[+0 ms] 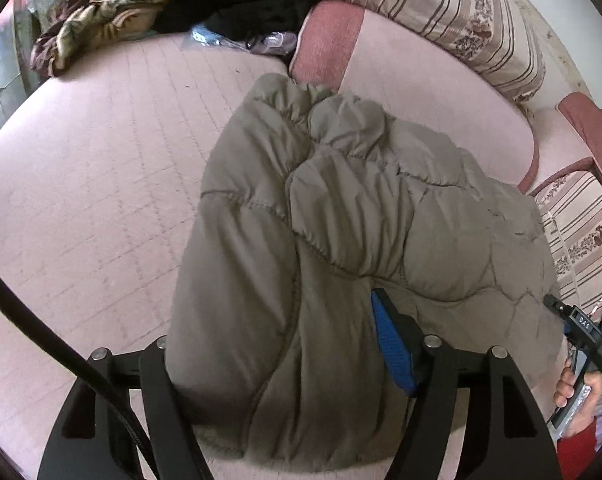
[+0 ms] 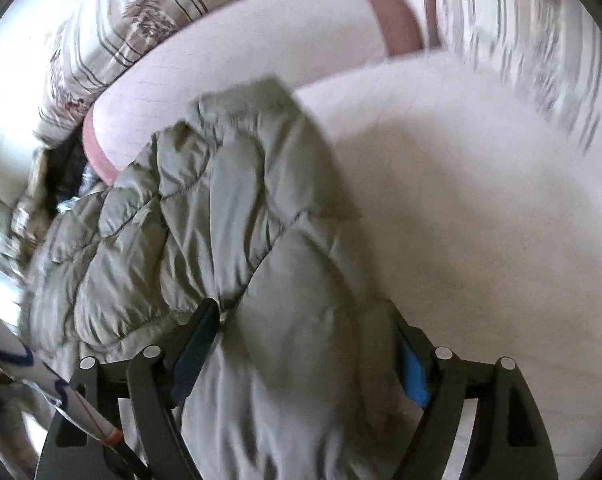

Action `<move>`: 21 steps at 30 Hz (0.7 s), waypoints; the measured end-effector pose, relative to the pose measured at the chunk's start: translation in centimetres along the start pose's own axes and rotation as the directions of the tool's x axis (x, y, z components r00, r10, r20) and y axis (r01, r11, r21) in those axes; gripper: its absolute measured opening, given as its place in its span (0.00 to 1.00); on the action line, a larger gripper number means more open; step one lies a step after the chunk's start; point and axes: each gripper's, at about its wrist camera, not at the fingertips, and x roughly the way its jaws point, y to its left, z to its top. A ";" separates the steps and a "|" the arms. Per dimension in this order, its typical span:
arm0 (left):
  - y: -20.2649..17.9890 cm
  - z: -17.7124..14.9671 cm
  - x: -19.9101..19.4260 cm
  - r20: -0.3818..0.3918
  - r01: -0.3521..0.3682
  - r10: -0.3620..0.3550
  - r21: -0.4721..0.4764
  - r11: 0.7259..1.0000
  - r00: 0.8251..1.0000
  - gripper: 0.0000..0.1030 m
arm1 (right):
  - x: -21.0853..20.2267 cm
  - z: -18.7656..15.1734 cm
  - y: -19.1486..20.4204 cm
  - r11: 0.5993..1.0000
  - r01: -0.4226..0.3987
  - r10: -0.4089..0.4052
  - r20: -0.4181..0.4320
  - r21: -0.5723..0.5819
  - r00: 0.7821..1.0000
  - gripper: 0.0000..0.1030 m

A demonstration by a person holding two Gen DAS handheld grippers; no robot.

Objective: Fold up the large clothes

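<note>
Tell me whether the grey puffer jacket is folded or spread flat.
Partly folded, not flat: the grey puffer jacket lies bunched on the pink bed cover, quilted layers doubled over each other. Both hand-held grippers have jacket fabric between their fingers.

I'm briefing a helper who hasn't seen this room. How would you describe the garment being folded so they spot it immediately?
Find the pink mattress edged with striped floral cushions. The puffy grey-olive quilted jacket lies on its near part, bulging between the fingers of both grippers. The other fabrics, a patterned brown blanket and black clothing, lie bunched at the far edge; only the jacket is plain and quilted.
</note>
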 end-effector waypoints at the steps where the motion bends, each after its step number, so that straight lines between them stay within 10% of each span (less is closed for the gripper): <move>1: 0.3 -0.2 -0.3 -0.003 0.006 -0.006 -0.013 1.000 1.000 0.68 | -0.9 0.0 0.3 0.999 0.040 -0.040 0.032 -0.019 0.999 0.84; 9: 0.5 -1.1 0.5 -0.014 -0.077 0.076 -0.048 0.996 0.997 0.72 | -5.2 -1.2 4.4 0.971 0.160 -0.129 0.173 -0.176 0.976 0.85; 21: -0.3 4.7 7.9 0.014 -0.091 0.091 -0.030 0.995 0.996 0.89 | 2.6 -0.9 5.0 0.921 0.309 -0.287 0.121 -0.237 0.950 0.86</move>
